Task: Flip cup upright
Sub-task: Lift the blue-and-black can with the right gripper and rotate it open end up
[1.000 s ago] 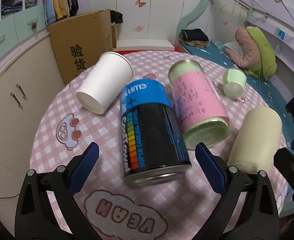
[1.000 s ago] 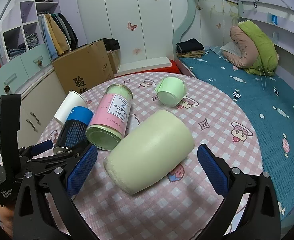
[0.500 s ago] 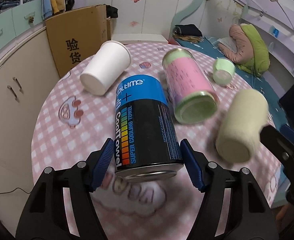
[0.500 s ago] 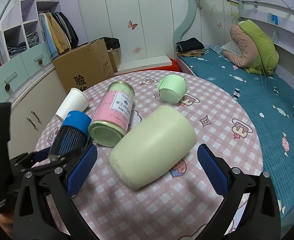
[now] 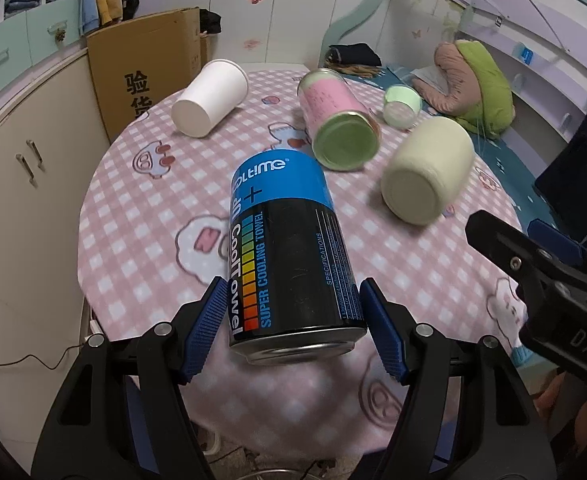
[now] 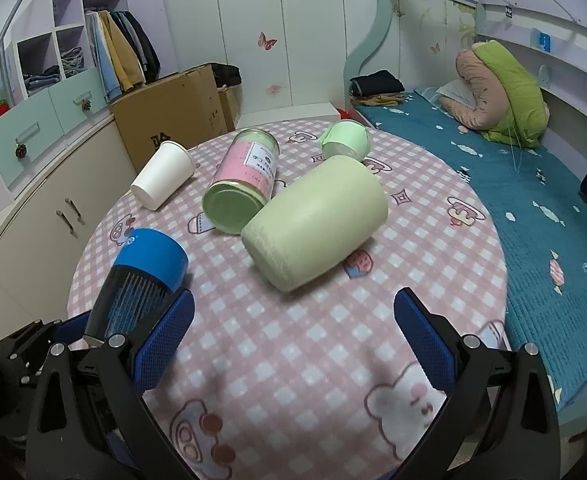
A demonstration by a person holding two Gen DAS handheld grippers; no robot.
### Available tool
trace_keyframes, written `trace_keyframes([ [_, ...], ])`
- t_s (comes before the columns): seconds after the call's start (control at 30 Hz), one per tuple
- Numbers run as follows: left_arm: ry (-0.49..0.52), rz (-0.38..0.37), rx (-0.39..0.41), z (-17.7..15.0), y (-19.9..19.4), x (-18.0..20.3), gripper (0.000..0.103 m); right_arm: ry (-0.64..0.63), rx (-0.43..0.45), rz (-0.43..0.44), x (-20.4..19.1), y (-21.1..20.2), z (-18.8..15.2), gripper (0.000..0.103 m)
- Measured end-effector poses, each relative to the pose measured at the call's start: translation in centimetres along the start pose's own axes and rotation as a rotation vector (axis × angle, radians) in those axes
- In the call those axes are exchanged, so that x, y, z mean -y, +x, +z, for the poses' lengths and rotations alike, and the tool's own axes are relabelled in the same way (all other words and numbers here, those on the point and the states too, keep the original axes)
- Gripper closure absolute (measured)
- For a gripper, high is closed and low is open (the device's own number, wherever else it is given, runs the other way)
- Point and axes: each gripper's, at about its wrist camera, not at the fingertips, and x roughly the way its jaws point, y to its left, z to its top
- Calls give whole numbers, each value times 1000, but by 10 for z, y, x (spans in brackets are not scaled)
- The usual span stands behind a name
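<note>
My left gripper [image 5: 293, 328] is shut on a black and blue can [image 5: 289, 248] and holds it tilted above the table's near edge. The can also shows in the right wrist view [image 6: 141, 284]. A large pale green cup [image 6: 313, 220] lies on its side mid-table, base toward me; it also shows in the left wrist view [image 5: 429, 172]. My right gripper [image 6: 293, 340] is open and empty, just short of that cup. A white paper cup [image 6: 163, 174] lies on its side at the far left. A small green cup [image 6: 347, 142] lies at the back.
A pink and green tin [image 6: 243, 184] lies on its side beside the large cup. The round table has a pink checked cloth [image 6: 333, 332]. A cardboard box [image 6: 173, 114] and cabinets stand to the left, a bed [image 6: 533, 200] to the right.
My left gripper closed on the black and blue can and lifted it off the table toward the near edge. My right gripper drew back a little and stayed open.
</note>
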Motion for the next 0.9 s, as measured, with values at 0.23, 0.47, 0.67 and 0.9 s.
trace_keyframes([
  [0.23, -52, -59, 35, -1, -14, -13, 13, 1, -8, 3, -10, -8, -4, 7],
  [0.47, -99, -56, 98, 3, -48, -49, 11, 54, -18, 64, -24, -9, 13, 7],
  [0.67, -150, 72, 137, 11, -51, -92, 11, 106, -160, 245, -52, 29, 19, 7],
  [0.9, -161, 49, 92, 16, -31, -111, 11, 130, -295, 310, -77, 78, 21, 7],
])
